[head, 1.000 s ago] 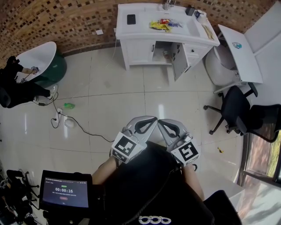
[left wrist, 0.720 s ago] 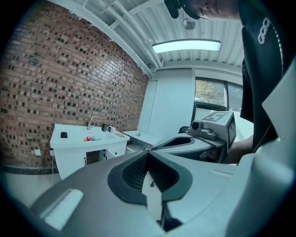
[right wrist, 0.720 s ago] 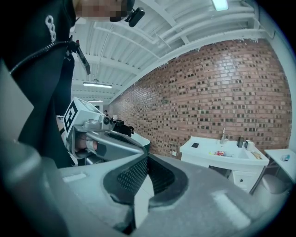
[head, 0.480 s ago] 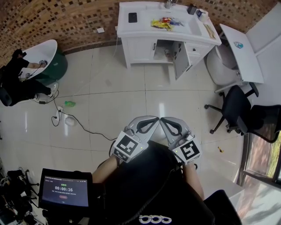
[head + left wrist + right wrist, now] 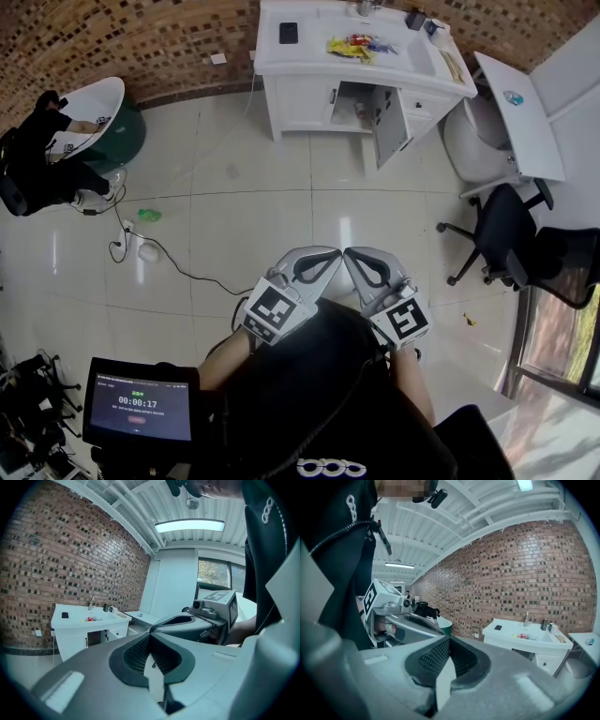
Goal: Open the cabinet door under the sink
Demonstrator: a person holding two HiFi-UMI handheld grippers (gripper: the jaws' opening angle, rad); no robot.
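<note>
The white sink cabinet (image 5: 309, 105) stands against the brick wall at the far end of the floor. Its right-hand door (image 5: 387, 120) is swung out into the room, and the dark inside (image 5: 354, 101) shows. My left gripper (image 5: 328, 253) and right gripper (image 5: 351, 255) are held side by side close to my body, far from the cabinet. Both are shut with nothing between the jaws. The left gripper view has its tips (image 5: 150, 635) meeting, with the cabinet (image 5: 75, 637) small at left. In the right gripper view the tips (image 5: 449, 639) meet too, and the cabinet (image 5: 520, 639) is at right.
A person in black (image 5: 42, 169) sits by a white tub chair (image 5: 89, 112) at far left. A cable (image 5: 178, 272) trails over the tiles. An office chair (image 5: 525, 248) and a white table (image 5: 520, 112) stand at right. A timer tablet (image 5: 141, 408) is at lower left.
Both grippers stay shut and side by side. The head view has drifted a little, so the cabinet sits slightly higher in the frame. The door stays swung out.
</note>
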